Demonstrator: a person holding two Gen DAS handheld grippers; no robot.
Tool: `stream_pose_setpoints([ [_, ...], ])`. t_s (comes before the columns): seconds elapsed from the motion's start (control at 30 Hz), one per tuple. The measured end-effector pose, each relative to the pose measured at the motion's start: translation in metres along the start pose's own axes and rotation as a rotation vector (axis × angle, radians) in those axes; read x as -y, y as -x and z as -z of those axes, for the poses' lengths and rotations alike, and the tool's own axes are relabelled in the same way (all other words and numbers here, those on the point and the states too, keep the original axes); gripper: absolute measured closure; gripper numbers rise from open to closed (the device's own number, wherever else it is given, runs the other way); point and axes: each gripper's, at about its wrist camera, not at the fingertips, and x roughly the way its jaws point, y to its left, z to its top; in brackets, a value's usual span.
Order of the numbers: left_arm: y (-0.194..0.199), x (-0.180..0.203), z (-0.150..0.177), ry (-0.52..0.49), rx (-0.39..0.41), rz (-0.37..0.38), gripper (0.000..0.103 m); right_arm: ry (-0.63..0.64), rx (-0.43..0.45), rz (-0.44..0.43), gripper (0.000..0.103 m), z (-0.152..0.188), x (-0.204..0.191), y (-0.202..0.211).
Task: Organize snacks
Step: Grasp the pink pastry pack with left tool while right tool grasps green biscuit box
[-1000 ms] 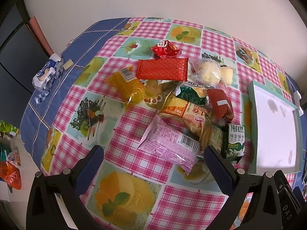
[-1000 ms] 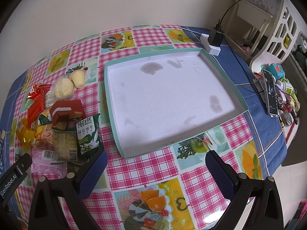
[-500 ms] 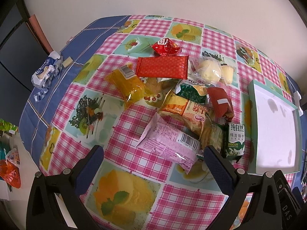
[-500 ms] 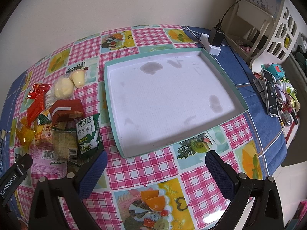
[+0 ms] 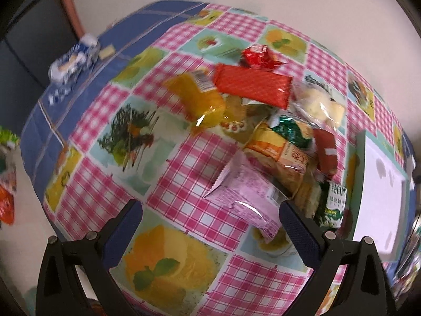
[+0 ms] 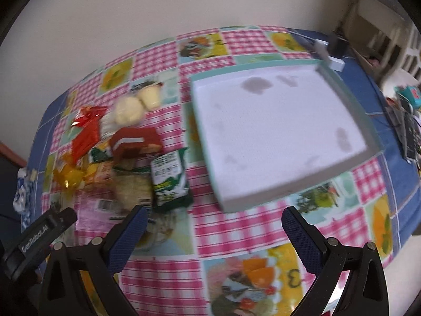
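Snack pile lies on the checked tablecloth, just left of the tray. Left gripper wide open, empty, pink packet just ahead. Right gripper wide open, empty, before the tray's near corner.

A plain off-white wall fills the top of both views behind the table, whose cloth is pink gingham with fruit and dessert panels and a blue border. A white openwork shelf unit stands at upper right of the right view. Dark panels fill the left view's upper left.
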Motion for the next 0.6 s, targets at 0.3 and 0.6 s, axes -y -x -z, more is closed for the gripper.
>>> stream_pose_setpoints([
  [0.3,-0.045,0.003,-0.003,0.097,-0.153,0.108,0.000,0.034,-0.037,-0.045,0.000,-0.003,-0.023,-0.019],
  [0.6,-0.067,0.016,-0.010,0.121,-0.186,0.168,0.013,0.067,-0.067,-0.055,0.001,-0.006,-0.035,-0.039],
])
